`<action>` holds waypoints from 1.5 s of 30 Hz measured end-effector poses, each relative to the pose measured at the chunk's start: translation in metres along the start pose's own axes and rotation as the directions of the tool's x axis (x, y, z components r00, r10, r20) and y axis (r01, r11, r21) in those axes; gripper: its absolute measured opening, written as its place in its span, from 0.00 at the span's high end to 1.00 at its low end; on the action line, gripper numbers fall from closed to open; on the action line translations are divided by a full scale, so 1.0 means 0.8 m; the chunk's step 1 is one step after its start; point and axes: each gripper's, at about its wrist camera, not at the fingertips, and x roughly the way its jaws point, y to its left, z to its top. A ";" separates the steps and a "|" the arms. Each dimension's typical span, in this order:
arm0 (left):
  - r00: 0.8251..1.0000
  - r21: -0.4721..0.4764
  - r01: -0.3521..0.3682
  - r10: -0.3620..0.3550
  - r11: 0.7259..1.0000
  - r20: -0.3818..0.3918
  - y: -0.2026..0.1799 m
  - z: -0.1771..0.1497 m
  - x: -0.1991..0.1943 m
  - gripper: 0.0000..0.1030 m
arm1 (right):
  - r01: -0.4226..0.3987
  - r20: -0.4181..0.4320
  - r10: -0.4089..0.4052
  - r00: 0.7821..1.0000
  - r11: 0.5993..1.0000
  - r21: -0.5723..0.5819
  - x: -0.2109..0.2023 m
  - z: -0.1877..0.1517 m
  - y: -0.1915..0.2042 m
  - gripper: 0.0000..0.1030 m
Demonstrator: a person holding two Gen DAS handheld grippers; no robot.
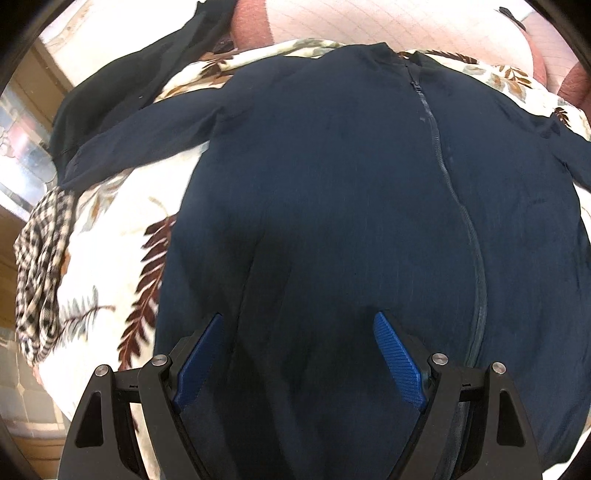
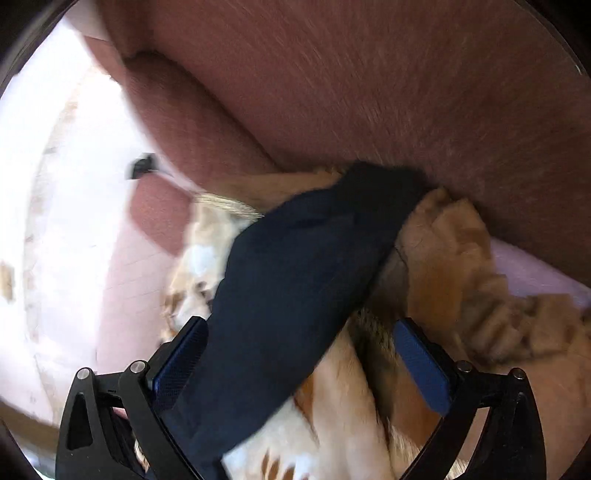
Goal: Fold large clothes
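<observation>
A large navy zip-front jacket (image 1: pixel 332 177) lies spread flat on a leaf-print blanket (image 1: pixel 110 258), its zipper (image 1: pixel 443 173) running up the middle and one sleeve (image 1: pixel 140 144) stretched out to the left. My left gripper (image 1: pixel 299 321) is open just above the jacket's lower part, holding nothing. In the right wrist view the jacket's other sleeve (image 2: pixel 295 266) lies across the blanket (image 2: pixel 347 424) between my right gripper's (image 2: pixel 299 328) open fingers. The image there is blurred.
A black garment (image 1: pixel 122 85) lies at the blanket's far left. A black-and-white checked cloth (image 1: pixel 40 269) hangs at the left edge. A reddish-brown upholstered sofa (image 2: pixel 369 92) rises behind the blanket. Pale tiled floor (image 1: pixel 369 22) lies beyond.
</observation>
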 end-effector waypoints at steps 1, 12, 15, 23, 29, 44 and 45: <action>1.000 0.008 0.003 -0.003 1.000 0.000 -0.002 0.004 0.002 0.19 | -0.008 0.004 0.008 1.000 1.000 0.021 0.009 0.001 -0.002 0.05; 0.999 -0.014 0.044 -0.044 0.999 0.015 0.013 0.043 0.032 0.19 | -0.095 0.241 0.124 0.963 0.987 -0.128 -0.052 -0.001 0.037 0.98; 0.998 -0.047 0.066 -0.067 0.997 -0.009 0.022 0.048 0.043 0.19 | -0.125 0.205 0.192 0.960 0.945 -0.301 -0.089 -0.025 0.089 0.98; 0.993 -0.107 0.101 -0.107 0.989 -0.049 0.066 0.054 0.064 0.19 | -0.265 -0.072 0.272 0.960 0.791 -0.551 -0.077 -0.187 0.225 0.98; 0.994 -0.135 0.098 -0.103 0.986 -0.030 0.120 0.057 0.064 0.19 | -0.370 -0.285 0.243 0.927 0.711 -0.598 -0.034 -0.327 0.316 0.98; 0.979 -0.163 0.201 -0.203 0.966 0.007 0.148 0.102 0.069 0.19 | -0.469 -0.603 0.009 0.798 0.637 -0.611 0.032 -0.585 0.328 0.62; 0.976 -0.155 0.215 -0.218 0.964 0.001 0.139 0.108 0.073 0.19 | -0.473 -0.609 0.020 0.793 0.652 -0.593 0.023 -0.579 0.316 0.60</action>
